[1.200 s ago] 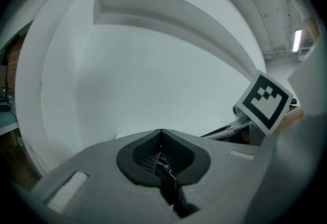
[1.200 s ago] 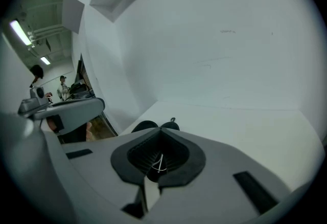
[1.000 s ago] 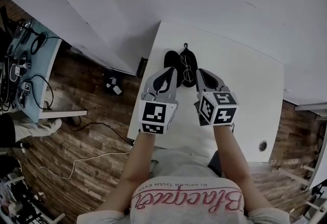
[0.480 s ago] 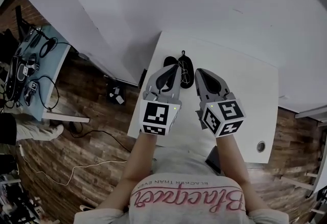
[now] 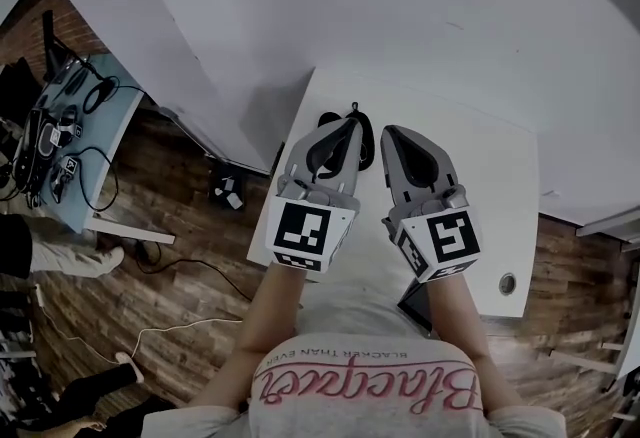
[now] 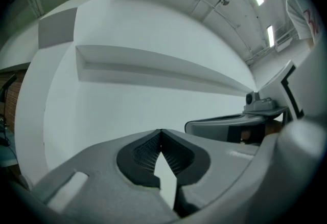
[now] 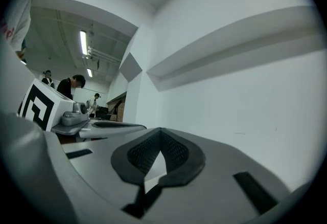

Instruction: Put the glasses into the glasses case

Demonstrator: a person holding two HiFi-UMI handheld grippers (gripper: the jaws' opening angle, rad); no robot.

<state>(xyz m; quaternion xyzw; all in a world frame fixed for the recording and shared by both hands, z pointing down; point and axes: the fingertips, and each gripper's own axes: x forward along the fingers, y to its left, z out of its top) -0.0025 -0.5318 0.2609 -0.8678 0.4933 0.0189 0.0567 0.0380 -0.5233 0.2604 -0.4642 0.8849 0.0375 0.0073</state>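
Note:
The black glasses case (image 5: 366,140) lies open at the far left of the white table (image 5: 480,196). Only its edges show past my left gripper (image 5: 352,123), which hangs above it and hides the glasses. Beside it on the right is my right gripper (image 5: 388,131). Both are shut with nothing between their fingertips. In the left gripper view the left gripper (image 6: 160,131) points up at a white wall, its pads meeting at the tip. The right gripper (image 7: 160,129) in its own view likewise faces a white wall, pads together.
A round cable hole (image 5: 508,282) sits near the table's front right corner, and a dark flat object (image 5: 412,301) lies at the front edge by my right arm. A white partition runs along the table's left. A bench with cables (image 5: 60,126) stands far left.
Both grippers have risen and tilted up toward the camera. The left one now covers the glasses and most of the case, which showed between the grippers before.

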